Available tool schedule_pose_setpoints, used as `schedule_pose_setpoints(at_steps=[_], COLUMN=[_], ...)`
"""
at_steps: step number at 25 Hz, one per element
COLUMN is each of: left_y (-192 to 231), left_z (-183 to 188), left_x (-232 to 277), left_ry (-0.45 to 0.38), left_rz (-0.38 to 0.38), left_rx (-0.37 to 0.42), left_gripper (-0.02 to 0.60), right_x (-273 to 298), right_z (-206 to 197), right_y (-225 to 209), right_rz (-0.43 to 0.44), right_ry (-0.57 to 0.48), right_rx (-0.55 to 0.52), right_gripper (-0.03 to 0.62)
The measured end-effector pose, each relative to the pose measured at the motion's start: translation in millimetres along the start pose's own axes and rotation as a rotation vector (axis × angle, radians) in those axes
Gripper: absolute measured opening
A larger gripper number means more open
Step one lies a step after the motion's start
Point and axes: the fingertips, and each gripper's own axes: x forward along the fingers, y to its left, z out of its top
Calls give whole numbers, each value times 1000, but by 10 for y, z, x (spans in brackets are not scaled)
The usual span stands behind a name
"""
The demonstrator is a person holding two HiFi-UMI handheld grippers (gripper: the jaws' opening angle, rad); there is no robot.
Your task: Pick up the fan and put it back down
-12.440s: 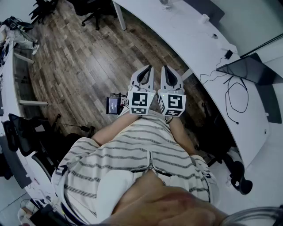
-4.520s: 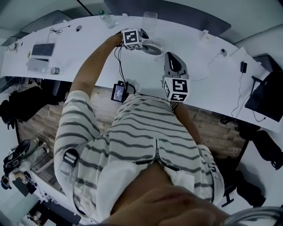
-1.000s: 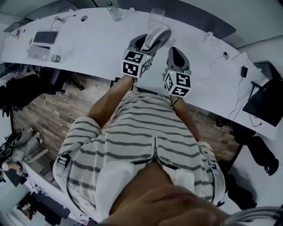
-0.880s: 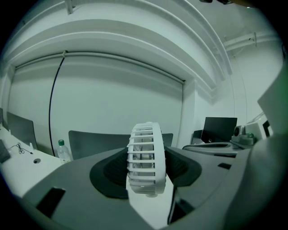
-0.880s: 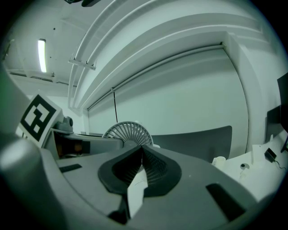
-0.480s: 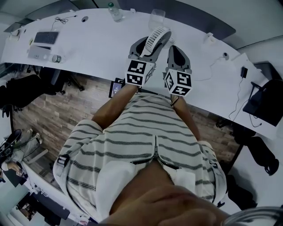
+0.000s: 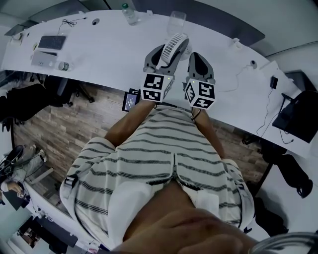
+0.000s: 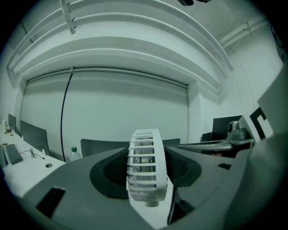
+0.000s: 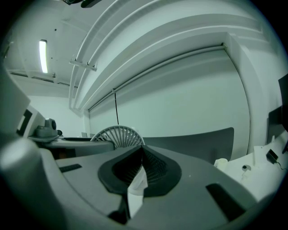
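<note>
A small white fan point(image 7: 174, 45) with a slatted round cage hangs above the white desk point(image 7: 104, 54), gripped edge-on. My left gripper point(image 7: 163, 53) is shut on the fan point(image 8: 146, 170), its dark pads pressing the cage from both sides, and the left gripper point(image 8: 147, 177) points almost level. Just to the right, my right gripper point(image 7: 198, 58) hovers over the desk's near edge with nothing in it. In the right gripper view the right gripper point(image 9: 141, 152) has its jaws meeting at the tips, and the fan's ribbed face point(image 9: 118, 134) shows beyond on the left.
At the back of the desk stand a water bottle point(image 7: 128, 13) and a clear cup point(image 7: 175, 21). A keyboard point(image 7: 47, 42) lies at the far left, and cables point(image 7: 238, 74) run on the right. A dark laptop point(image 7: 298, 111) sits further right; wooden floor lies below the desk edge.
My left gripper has drawn back toward the person and risen a little, carrying the fan with it. The right gripper has stayed where it was.
</note>
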Motion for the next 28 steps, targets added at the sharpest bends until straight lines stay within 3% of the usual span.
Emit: schedule_pose_setpoints(at_steps=[28], left_y=[66], left_z=[-33], left_x=[136], left_ry=[7], left_rz=[10], left_rx=[-4], left_gripper=[227], right_x=[109], right_z=[-17], right_y=[-79], right_rz=[4], right_ry=[5], right_rx=[-5], right_gripper=[12])
